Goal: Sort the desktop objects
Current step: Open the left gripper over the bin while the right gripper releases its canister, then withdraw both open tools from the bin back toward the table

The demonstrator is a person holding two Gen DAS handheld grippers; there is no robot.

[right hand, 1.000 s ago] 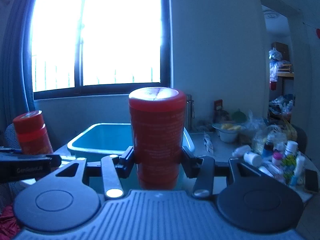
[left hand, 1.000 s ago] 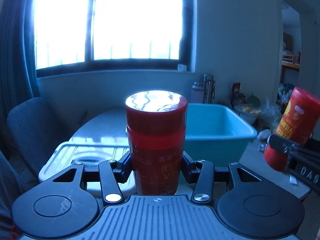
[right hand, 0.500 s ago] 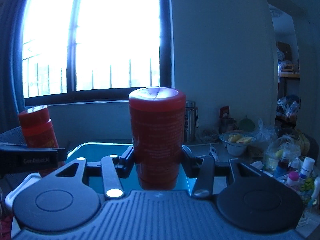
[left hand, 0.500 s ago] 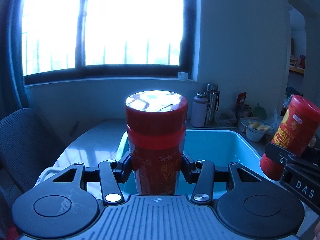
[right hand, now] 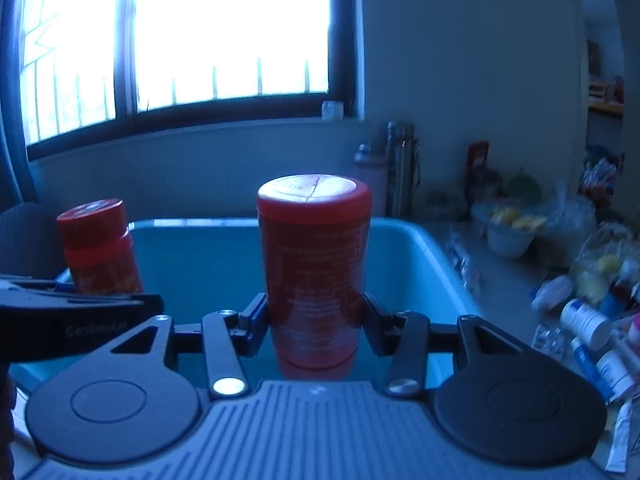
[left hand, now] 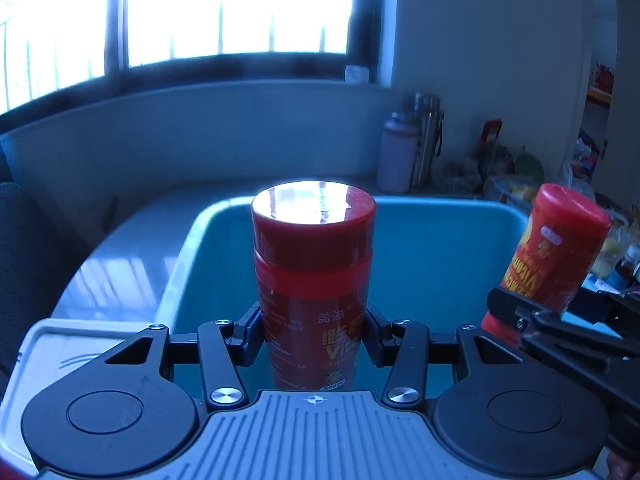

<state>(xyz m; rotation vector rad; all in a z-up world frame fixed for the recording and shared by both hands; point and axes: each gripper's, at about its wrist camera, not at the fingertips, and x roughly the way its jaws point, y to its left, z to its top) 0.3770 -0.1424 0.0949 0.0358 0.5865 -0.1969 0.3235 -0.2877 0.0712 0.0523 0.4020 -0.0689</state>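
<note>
A big rectangular teal plastic tub [left hand: 448, 256] sat on the pale tabletop [left hand: 120, 248]. Over its open basin, the left gripper [left hand: 314, 330] was clamped around a glossy-capped red cylindrical bottle [left hand: 314, 276], held upright. Beside it, the right gripper [right hand: 316, 322] pinched a second red plastic bottle [right hand: 316, 264], also above the tub.

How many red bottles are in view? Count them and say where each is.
2. One red bottle is clamped upright in the left gripper over the teal bin; the other red bottle is clamped in the right gripper above that bin. Others may be hidden.
</note>
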